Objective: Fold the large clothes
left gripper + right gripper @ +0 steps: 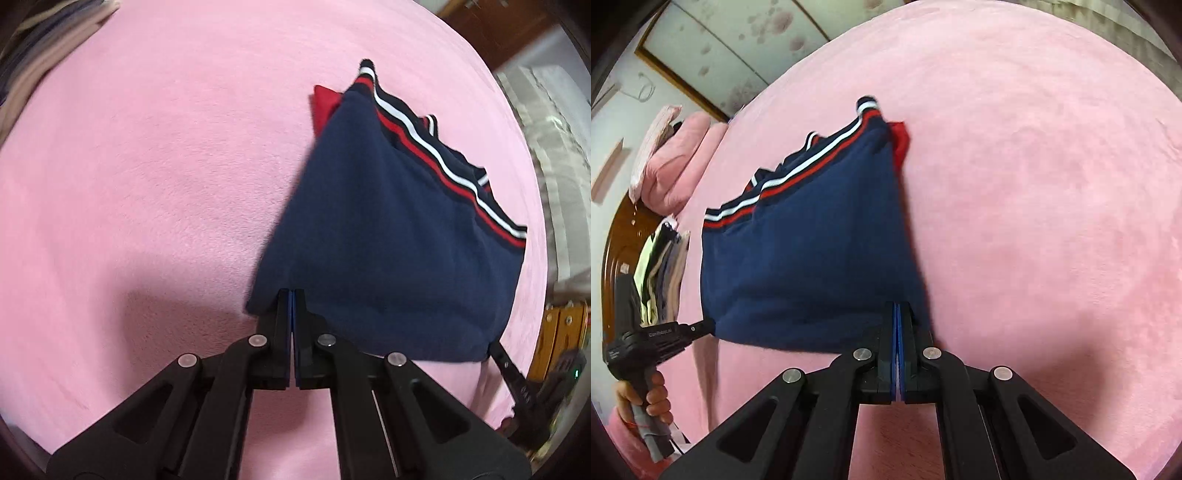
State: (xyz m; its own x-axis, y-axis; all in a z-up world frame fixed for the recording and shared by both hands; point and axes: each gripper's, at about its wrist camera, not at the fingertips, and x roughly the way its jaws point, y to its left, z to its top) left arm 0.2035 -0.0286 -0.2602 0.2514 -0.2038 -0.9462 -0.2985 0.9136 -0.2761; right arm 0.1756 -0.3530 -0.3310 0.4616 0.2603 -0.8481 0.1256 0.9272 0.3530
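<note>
Left gripper (291,295) was clamped tight on one near corner of the navy garment (388,240); right gripper (898,306) pinched the other near corner. The garment hung between them over the pink blanket (147,184), its striped hem (424,147) at upper right of the left view. A hand (646,402) gripped the left handle at lower left of the right view. Folded clothes (665,269) lay at left.
</note>
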